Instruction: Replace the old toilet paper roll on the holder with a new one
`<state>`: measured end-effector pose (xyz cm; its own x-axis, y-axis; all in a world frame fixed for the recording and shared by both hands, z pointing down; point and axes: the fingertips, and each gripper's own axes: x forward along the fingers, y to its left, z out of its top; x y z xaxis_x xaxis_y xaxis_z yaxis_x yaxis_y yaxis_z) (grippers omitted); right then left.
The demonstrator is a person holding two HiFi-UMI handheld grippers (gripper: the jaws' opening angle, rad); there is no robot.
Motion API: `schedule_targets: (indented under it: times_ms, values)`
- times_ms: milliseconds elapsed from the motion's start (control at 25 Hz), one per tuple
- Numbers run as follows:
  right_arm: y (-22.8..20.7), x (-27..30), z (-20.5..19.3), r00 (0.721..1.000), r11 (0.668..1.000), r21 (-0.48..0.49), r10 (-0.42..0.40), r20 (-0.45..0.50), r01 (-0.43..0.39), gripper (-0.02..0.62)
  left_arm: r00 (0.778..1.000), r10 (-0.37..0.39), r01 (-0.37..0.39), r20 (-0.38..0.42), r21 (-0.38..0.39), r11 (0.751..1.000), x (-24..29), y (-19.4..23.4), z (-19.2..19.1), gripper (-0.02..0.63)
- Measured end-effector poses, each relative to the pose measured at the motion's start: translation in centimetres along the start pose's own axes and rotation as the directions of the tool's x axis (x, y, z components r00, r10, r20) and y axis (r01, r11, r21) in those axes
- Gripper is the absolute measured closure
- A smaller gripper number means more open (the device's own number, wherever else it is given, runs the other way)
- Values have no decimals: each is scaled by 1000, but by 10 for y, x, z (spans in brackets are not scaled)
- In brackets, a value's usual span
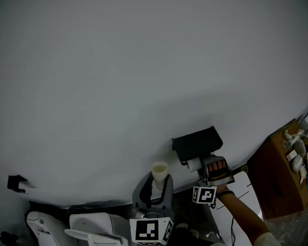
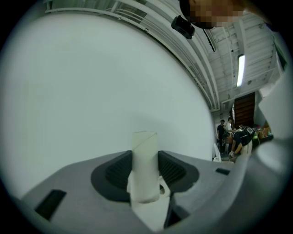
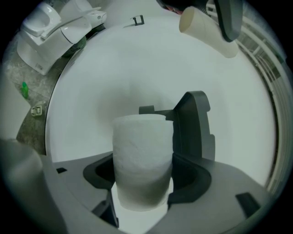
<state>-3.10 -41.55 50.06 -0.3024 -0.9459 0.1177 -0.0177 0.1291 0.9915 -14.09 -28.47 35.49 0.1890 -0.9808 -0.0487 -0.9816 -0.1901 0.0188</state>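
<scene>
Inspection of the fitting step. The white wall point(image 1: 141, 69) fills most of the head view. The toilet point(image 1: 46, 226) sits at 8 o'clock, well apart from the work. The black holder point(image 1: 197, 142) is fixed to the wall at about 5 o'clock of that view and carries no roll of its own. The new roll point(image 3: 143, 151) stands upright between the jaws of the right gripper point(image 3: 143, 178), which are set wide and pressed against its soft sides. In the right gripper view the holder rises just behind the roll at 1 o'clock, and contact between the two cannot be confirmed. The old cardboard core point(image 2: 144, 151) is clamped upright in the left gripper point(image 2: 145, 176), whose jaws are partly closed and bear on the tube; it is held clear at 9 o'clock of the holder. Judgement: the old core is off and the new roll is being presented to the holder but is not yet seated. Recommended practice: line up the roll's bore with the holder's arm before advancing; keep the squeeze light so the bore stays round; slide the roll on squarely, without tilt; release only once the roll hangs by itself. Keep the left gripper still and out of the approach path. Principal risk: a crushed or skewed roll jamming against the cover.
</scene>
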Motion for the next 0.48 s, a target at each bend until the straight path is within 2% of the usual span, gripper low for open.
schedule_targets:
  times_ms: [320,400,480]
  values:
    - [10,-25,-8,1000,996,84,2,-27,1,259,1000,-2,2,2,3,1000,-1,-2,0,420]
    - [15,-36,-12,999,985,170,21,-36,-15,259,1000,-5,5,3,1,1000,0,-3,0,420]
    - [20,-47,-15,997,950,308,59,-42,-43,259,1000,-8,8,4,-6,1000,1,-4,0,420]
